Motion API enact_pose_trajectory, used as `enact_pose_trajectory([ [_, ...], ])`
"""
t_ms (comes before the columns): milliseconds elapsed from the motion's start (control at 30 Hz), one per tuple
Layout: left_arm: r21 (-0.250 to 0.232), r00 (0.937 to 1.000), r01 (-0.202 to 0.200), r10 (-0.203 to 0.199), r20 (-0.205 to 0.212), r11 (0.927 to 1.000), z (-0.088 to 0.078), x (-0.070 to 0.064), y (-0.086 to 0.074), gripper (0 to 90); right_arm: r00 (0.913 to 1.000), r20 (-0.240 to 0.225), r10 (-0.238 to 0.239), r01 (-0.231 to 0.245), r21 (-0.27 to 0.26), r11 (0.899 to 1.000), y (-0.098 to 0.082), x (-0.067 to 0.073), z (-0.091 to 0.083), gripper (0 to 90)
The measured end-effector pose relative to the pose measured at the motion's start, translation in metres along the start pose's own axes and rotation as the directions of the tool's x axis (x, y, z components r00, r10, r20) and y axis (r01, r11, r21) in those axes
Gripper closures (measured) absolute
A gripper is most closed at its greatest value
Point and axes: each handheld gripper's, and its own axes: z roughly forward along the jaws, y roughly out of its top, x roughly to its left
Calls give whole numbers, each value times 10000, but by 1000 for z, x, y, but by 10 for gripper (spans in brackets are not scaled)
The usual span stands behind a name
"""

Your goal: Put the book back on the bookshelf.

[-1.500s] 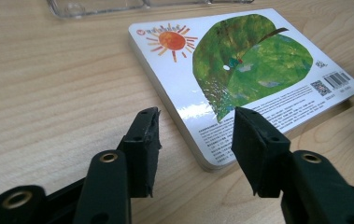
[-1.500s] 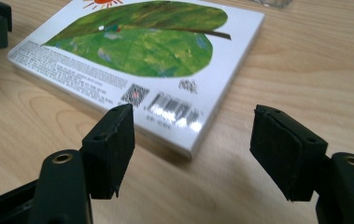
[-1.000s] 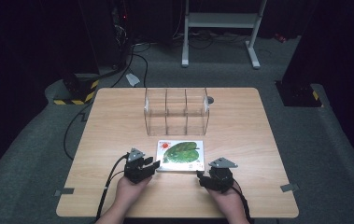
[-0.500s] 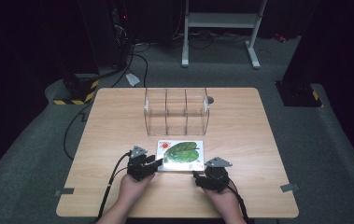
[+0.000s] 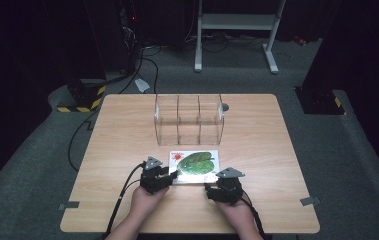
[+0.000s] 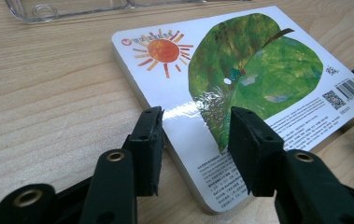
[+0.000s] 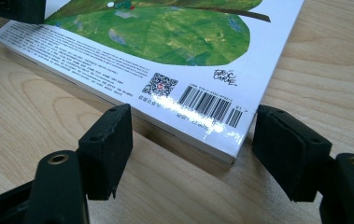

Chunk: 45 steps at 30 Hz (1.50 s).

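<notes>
Currently the flat glossy green-leaf board book [image 5: 195,165] lies on the wooden bench [image 5: 127,135], long axis crosswise; left gripper [image 6: 195,135] fingers, just opening, straddle its near-left corner unclamped; right gripper [image 7: 191,149] fingers stand apart at its near-right corner.

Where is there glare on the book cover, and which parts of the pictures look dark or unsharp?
Left gripper view: glare on the board book beside the leaf. Right gripper view: glare over the barcode. High view: table lit, surrounding room dark, cover details soft.

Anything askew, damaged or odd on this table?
Nothing stands out. The book lies flat, back cover up, undamaged, slightly skewed to the table edge. The clear organizer stands upright behind it. Both grippers sit open at the book's near corners.
</notes>
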Motion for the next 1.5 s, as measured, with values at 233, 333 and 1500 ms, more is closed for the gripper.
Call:
enact_pose_trajectory([
  [233, -26, 9999, 83, -83, 71, 10000, -3, -2, -2, 564, 10000, 47, 6, -6, 34, 10000, -1, 1, -1, 290],
  [333, -108, 9999, 48, -47, 89, 9999, -5, -3, -3, 565, 9999, 90, -51, 50, 29, 10000, -1, 1, -1, 290],
  [1500, -1636, 9963, -859, 855, -95, 9828, -42, -23, 10, 585, 9988, 342, 342, -338, -118, 9994, -4, 13, -2, 295],
])
